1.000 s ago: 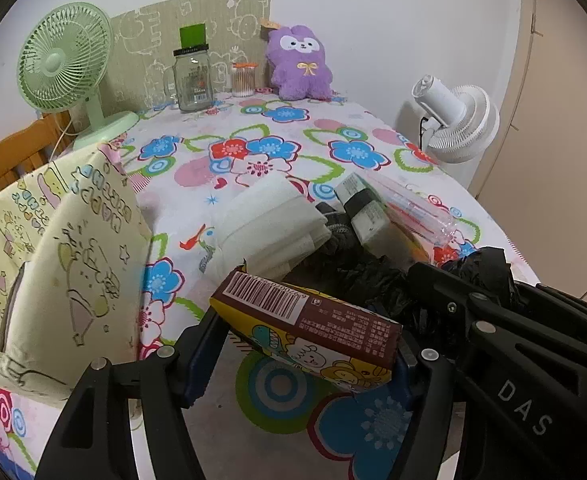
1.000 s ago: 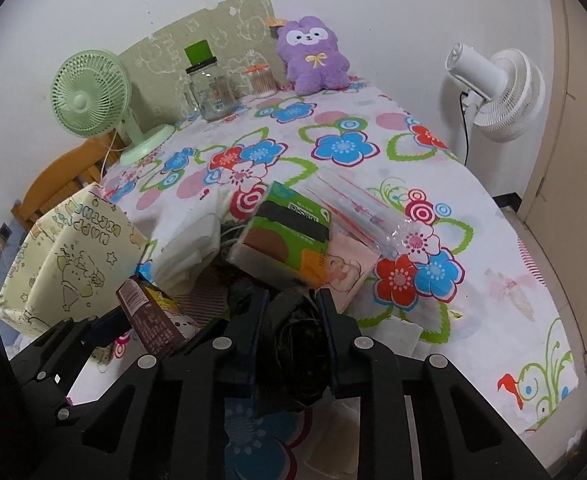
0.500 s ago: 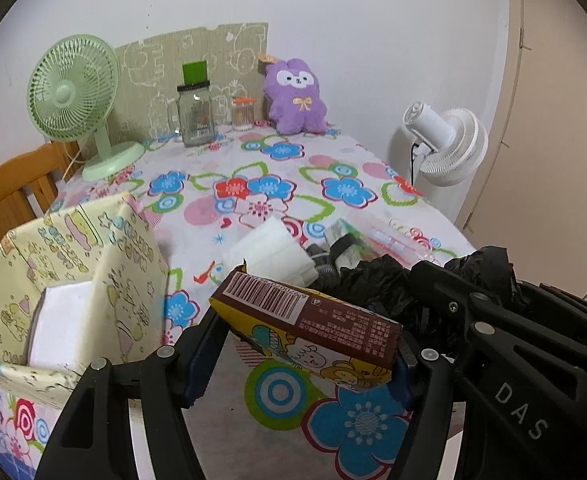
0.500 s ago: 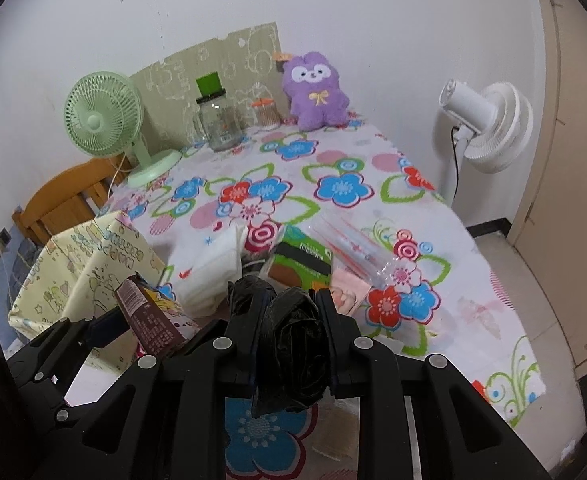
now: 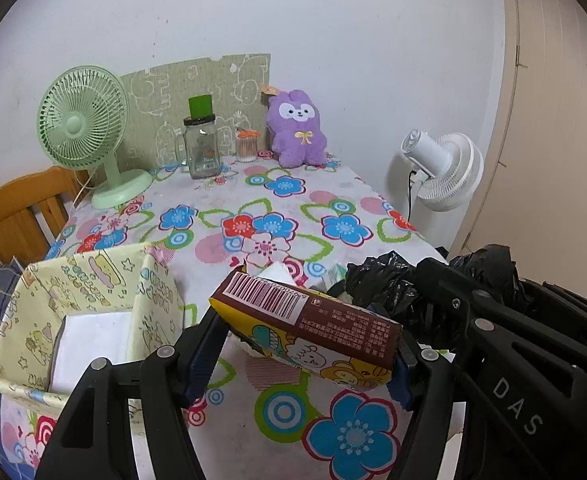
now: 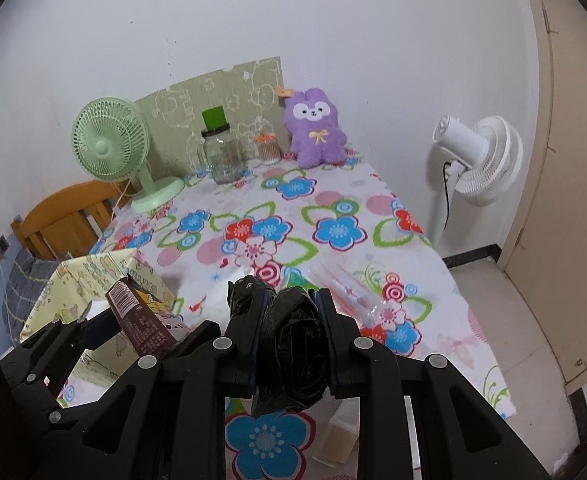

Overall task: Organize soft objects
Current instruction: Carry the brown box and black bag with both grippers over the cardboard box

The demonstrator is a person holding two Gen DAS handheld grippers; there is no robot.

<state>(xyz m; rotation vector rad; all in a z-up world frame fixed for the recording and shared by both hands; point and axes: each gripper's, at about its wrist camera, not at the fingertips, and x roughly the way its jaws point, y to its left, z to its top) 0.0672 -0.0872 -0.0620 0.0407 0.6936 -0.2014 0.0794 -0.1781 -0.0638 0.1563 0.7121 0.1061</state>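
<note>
Black plastic bag [image 6: 293, 344], crumpled into a wad, sits clamped between the fingers of the right claw [image 6: 291, 312], raised above the near edge of the flower-patterned surface [image 6: 333, 200]. Left claw [image 5: 305, 344] grips a brown snack box [image 5: 309, 328], barcode side up, tilted, held above the surface just right of the yellow fabric bin [image 5: 81, 312]; a white item lies inside the bin. Seen from the left wrist view, the bag bulges around the right claw's fingers, just beside the box. Background: a green desk fan [image 5: 83, 128], a glass jar [image 5: 201, 148] and a purple plush toy [image 5: 297, 128] stand along the far wall; a white floor fan [image 5: 441, 168] stands off the surface.
</note>
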